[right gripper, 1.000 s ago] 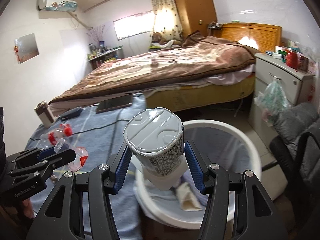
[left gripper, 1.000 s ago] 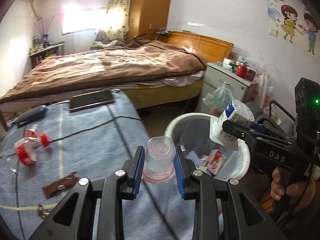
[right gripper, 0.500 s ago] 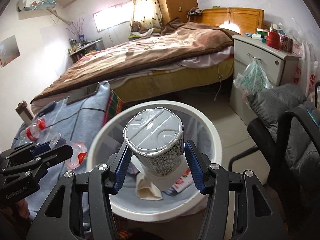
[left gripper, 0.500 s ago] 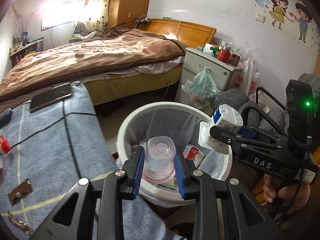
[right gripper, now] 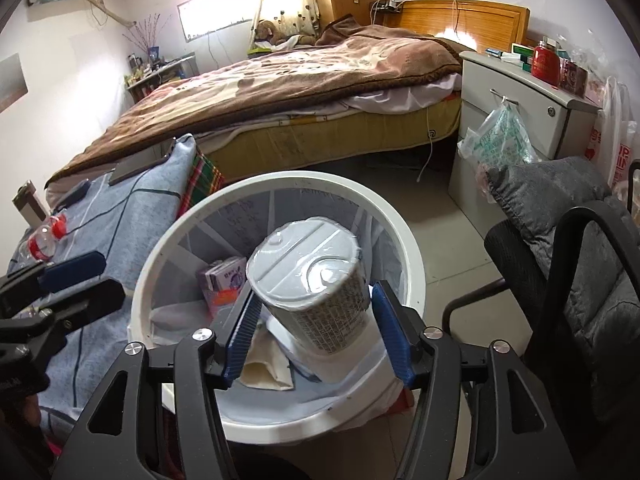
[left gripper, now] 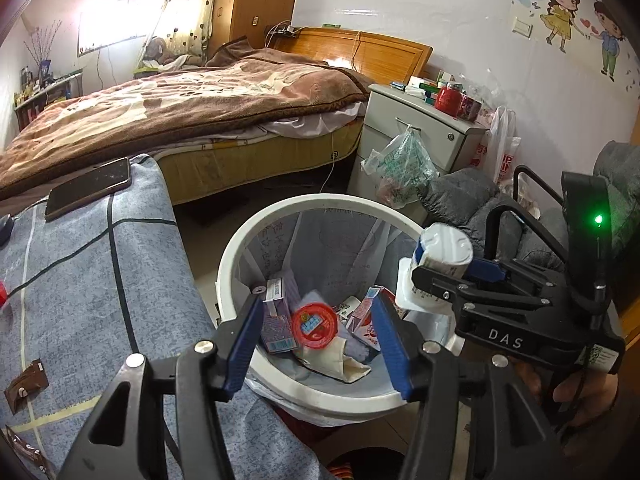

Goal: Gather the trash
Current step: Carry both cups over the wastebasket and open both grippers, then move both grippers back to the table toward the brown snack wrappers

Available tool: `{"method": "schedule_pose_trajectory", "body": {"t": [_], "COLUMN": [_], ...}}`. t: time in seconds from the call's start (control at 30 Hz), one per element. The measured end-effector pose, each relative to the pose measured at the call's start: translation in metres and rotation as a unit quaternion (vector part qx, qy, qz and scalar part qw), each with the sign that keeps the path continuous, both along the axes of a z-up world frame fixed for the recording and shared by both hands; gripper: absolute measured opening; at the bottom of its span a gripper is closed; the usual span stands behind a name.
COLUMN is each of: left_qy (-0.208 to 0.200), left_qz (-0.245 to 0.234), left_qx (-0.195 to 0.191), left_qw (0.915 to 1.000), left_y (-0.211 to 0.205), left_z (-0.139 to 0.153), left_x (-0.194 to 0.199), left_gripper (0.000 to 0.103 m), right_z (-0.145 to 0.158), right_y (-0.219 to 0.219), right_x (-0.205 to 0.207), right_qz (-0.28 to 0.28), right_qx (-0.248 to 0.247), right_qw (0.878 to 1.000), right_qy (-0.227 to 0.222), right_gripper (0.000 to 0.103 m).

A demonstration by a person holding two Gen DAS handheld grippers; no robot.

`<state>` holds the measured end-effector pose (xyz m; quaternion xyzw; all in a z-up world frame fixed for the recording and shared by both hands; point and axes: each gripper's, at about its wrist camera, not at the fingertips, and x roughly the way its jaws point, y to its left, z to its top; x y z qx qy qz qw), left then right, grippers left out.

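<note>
1. Left tongs [left gripper: 318, 344] hang over the white bin [left gripper: 240, 240] with jaws spreading and nothing between them; a red-lidded cup [left gripper: 314, 324] lies down among the cartons inside.
2. Right tongs [right gripper: 316, 330] are opening too, with the foil-topped yogurt cup [right gripper: 310, 276] between the blue pads, tilted, right over the bin's mouth. From the left camera that cup [left gripper: 438, 264] sits close to the bin's right rim.
3. Risk one: the tilt. If one pad lets go first, the cup could pivot, clip the rim and bounce onto the floor.
4. Risk two: a white flap hangs under the cup; it might snag on a pad and drag the cup sideways.
5. Risk three: the two tools are near each other above the bin, so a careless swing back could knock them together.
6. Trash is left on the blue-covered tabletop [left gripper: 80, 280]: brown wrappers [left gripper: 26, 386] and a crushed red-labelled bottle [right gripper: 44, 240]. The phone [left gripper: 88, 188] there must not be swept up.
</note>
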<state>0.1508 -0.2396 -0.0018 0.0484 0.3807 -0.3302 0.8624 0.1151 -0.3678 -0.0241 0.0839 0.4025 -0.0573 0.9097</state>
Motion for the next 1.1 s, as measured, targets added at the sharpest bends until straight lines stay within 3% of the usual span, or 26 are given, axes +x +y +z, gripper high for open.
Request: {"method": "schedule_pose_trajectory", "body": {"t": [0.57, 1.1], "left_qy": [-0.017, -0.048], "left_qz": [0.020, 0.069], "left_qx": [-0.010, -0.013], "left_qw": [0.9996, 0.9963], "left_y": [0.030, 0.092], "left_z": [0.011, 0.026], "left_x": [-0.005, -0.015], "left_gripper": [0.061, 0.061], "right_z": [0.011, 0.025], "right_y": [0.012, 0.050], "right_x": [-0.003, -0.007], "right_qz": [0.000, 0.019], "right_qx": [0.004, 0.012], "right_qw": [1.000, 0.998], "right_qy": [-0.025, -0.060], "right_gripper": [0.060, 0.060]}}
